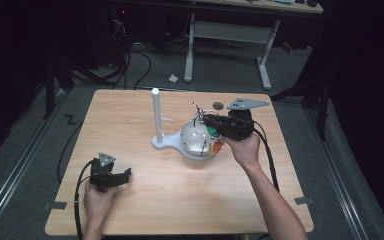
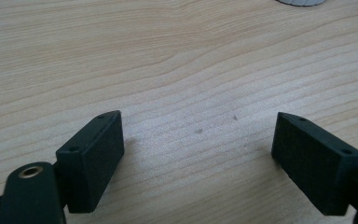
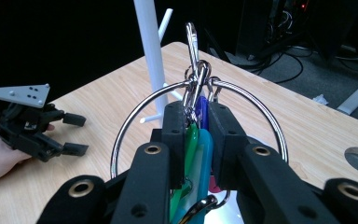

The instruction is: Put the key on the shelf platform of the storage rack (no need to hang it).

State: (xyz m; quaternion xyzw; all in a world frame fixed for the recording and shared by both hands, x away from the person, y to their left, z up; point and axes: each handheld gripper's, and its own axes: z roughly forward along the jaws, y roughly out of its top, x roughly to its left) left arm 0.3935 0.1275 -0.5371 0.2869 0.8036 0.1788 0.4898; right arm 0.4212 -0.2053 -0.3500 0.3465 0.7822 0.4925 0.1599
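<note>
A large metal key ring carries coloured tags and a snap hook. My right gripper is shut on the tags just below the ring and holds the bundle up over the round white base of a stand. The stand's white pole with small pegs rises just left of the ring. My left gripper lies near the table's front left, jaws open and empty over bare wood, far from the stand.
The wooden table has a grey round hole behind the right gripper. A desk with white legs and floor cables lie beyond the far edge. A cable trails from the right gripper.
</note>
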